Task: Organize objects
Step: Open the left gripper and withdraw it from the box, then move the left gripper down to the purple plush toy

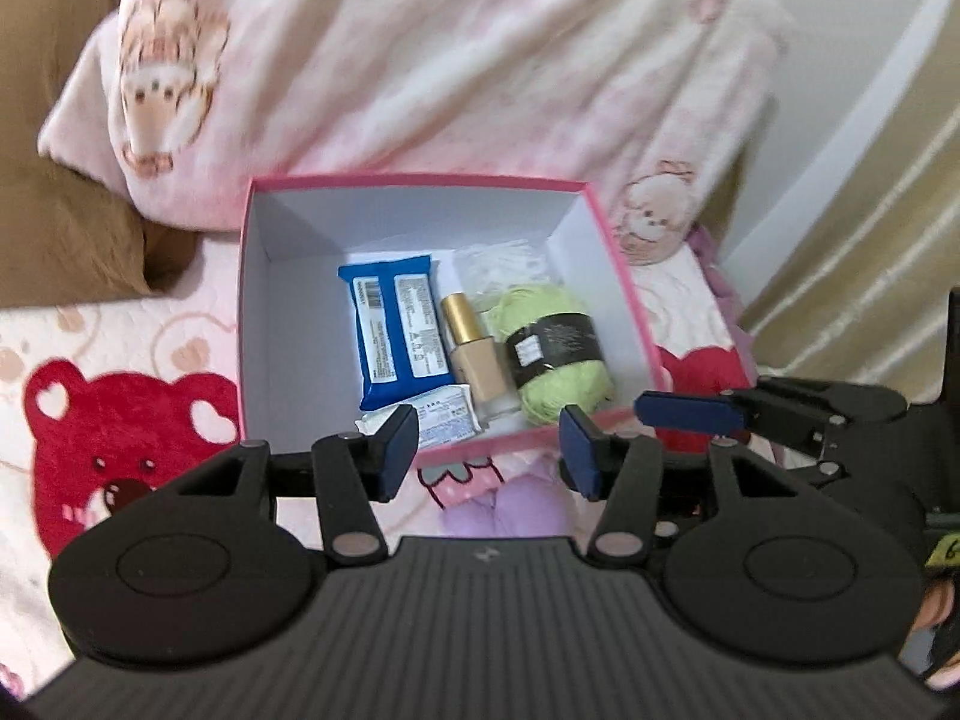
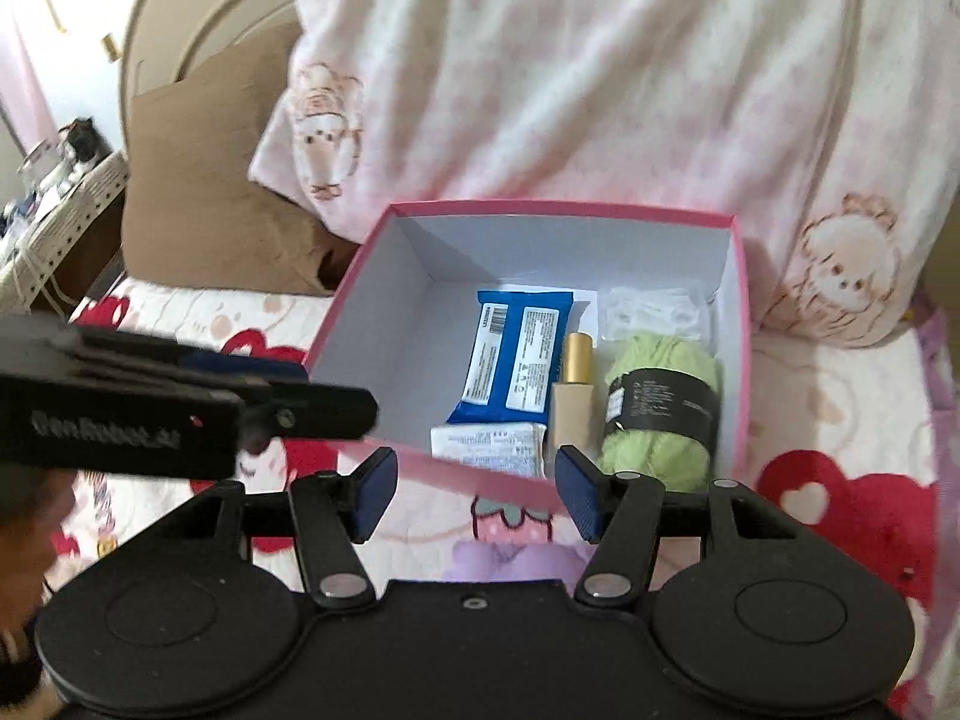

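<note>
1. Step in hand, as a judgement: packing looks done or nearly so. The pink box (image 1: 420,192) sits open on the bed cover (image 1: 120,360), just beyond both grippers.
2. Inside the box: blue packet (image 1: 396,330), small white packet (image 1: 444,417), gold-capped bottle (image 1: 477,360), green yarn ball (image 1: 555,354), clear bag (image 1: 504,261) at the back. All lie flat, close together.
3. Left gripper (image 1: 489,450): fingers partly apart, nothing btwn them. Right gripper (image 2: 477,492): fingers apart, also empty. Both hover above the near rim, w/o touching it.
4. Next move prob. calls for a lid or another loose item; neither shows in the views, so can't tell which.
</note>
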A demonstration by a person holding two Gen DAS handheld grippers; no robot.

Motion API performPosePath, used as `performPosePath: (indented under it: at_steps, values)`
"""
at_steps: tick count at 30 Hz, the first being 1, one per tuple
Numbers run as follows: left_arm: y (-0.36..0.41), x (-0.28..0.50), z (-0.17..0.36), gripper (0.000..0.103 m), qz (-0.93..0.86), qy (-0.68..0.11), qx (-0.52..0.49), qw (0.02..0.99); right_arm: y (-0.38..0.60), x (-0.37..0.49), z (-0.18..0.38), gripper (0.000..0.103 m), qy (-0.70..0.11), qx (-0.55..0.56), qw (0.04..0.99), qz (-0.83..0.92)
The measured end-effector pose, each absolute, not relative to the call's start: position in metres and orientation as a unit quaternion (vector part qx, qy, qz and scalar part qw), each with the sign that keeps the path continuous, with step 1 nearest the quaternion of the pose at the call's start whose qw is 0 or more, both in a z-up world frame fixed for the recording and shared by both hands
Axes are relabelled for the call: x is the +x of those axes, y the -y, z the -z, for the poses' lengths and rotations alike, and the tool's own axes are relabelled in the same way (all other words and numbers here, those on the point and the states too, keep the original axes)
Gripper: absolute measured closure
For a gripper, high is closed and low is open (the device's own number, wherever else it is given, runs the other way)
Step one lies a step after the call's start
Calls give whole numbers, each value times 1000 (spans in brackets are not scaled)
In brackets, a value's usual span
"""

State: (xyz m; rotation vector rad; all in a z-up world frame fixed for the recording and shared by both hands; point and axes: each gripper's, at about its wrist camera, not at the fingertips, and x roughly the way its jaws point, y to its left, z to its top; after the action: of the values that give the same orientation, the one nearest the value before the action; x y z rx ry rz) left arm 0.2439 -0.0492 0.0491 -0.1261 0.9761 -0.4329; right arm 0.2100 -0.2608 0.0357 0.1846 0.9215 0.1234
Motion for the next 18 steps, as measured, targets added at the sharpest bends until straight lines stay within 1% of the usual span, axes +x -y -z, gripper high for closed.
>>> performPosePath:
  at_steps: [7, 13, 15, 18]
  values:
    - [46, 200, -66, 51, 216, -468, -51, 855, 259, 154, -57, 36, -449, 58, 890, -64]
    - [51, 165, -69, 48, 225, -472, -29, 852, 250, 114, -65, 28, -446, 25, 891, -84]
    - [53, 157, -65, 46, 229, -473, -29, 850, 247, 104, -64, 23, -438, 9, 894, -97]
    - [56, 149, -54, 44, 234, -476, -32, 847, 243, 93, -57, 20, -428, -3, 896, -119]
